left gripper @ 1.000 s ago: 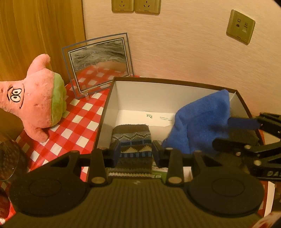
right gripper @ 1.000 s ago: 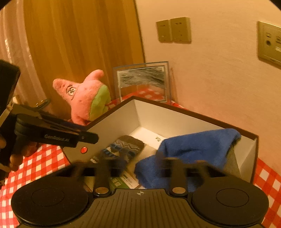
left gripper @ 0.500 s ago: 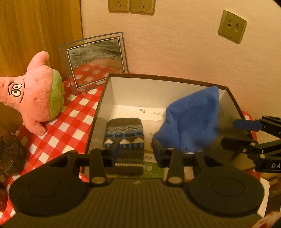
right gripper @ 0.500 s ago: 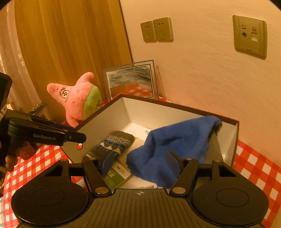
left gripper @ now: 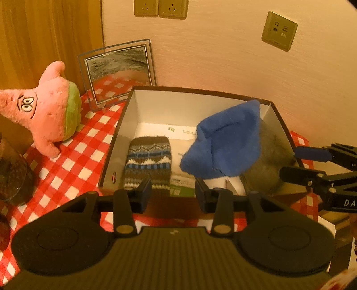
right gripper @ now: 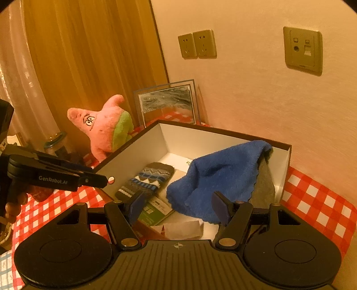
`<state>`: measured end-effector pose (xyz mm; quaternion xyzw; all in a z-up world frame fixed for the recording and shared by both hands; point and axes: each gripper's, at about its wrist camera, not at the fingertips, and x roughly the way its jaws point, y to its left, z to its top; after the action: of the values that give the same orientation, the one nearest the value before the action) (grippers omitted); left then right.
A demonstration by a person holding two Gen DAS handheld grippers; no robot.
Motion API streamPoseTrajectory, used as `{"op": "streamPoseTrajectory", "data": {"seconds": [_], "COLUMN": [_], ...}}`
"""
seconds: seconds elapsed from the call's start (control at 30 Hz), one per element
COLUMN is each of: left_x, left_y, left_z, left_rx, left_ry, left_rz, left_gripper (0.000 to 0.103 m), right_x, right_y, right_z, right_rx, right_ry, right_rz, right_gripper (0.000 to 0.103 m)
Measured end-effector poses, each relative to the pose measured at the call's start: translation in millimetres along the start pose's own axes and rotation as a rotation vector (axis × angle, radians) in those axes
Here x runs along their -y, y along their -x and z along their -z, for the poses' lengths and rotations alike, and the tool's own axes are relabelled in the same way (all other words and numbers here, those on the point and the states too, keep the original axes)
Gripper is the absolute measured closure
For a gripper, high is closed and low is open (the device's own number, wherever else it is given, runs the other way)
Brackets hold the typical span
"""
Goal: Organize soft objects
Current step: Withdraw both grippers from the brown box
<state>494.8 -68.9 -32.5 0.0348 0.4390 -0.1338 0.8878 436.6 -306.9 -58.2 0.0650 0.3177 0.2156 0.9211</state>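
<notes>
An open dark box (left gripper: 200, 92) (right gripper: 225, 132) stands on a red checked cloth. Inside it lie a patterned knit sock (left gripper: 148, 160) (right gripper: 147, 180) on the left and a blue fleece cloth (left gripper: 227, 140) (right gripper: 218, 174) draped over a grey soft item (left gripper: 268, 156) (right gripper: 265, 185) on the right. A pink starfish plush (left gripper: 46, 111) (right gripper: 104, 131) sits left of the box, outside it. My left gripper (left gripper: 173, 194) hovers open over the box's near wall, empty. Over the near right corner my right gripper (right gripper: 178, 207) is open and empty too.
A glass picture frame (left gripper: 118, 69) (right gripper: 167, 102) leans on the wall behind the box. A dark glass jar (left gripper: 11, 169) (right gripper: 53, 142) stands at the far left. Green leaflets (right gripper: 154, 212) lie on the box floor. Wall sockets (left gripper: 160, 9) are above.
Both grippers have drawn back and slightly up from the box, so more of the box and its near edge shows. The sock and blue cloth stay where they were.
</notes>
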Motion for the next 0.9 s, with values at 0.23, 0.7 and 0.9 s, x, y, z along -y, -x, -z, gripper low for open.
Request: {"op": "streamPoseTrajectory", "data": {"seconds": [0.23,0.7,0.9], "left_x": [4.2,-26.9,-47.1], "left_y": [26.0,86.4,108.9], "left_z": [21.3,110.6,155.6], "left_rx": [-0.005,-0.016,-0.041], "left_ry": [0.013,0.117,0.181], "left_rz": [-0.005,-0.087,-0.154], "left_gripper": [0.062,0.062,0.062], "right_x": [-15.0,-47.0,-52.6], "right_y": [21.5,52.9,56.5], "right_z": [10.3,64.3,92.9], "right_rx": [0.008,-0.048,-0.102], "right_ry": [0.026,0.065,0.028], "right_rz": [-0.012,-0.063,-0.074], "right_gripper": [0.037,0.037,0.037]}}
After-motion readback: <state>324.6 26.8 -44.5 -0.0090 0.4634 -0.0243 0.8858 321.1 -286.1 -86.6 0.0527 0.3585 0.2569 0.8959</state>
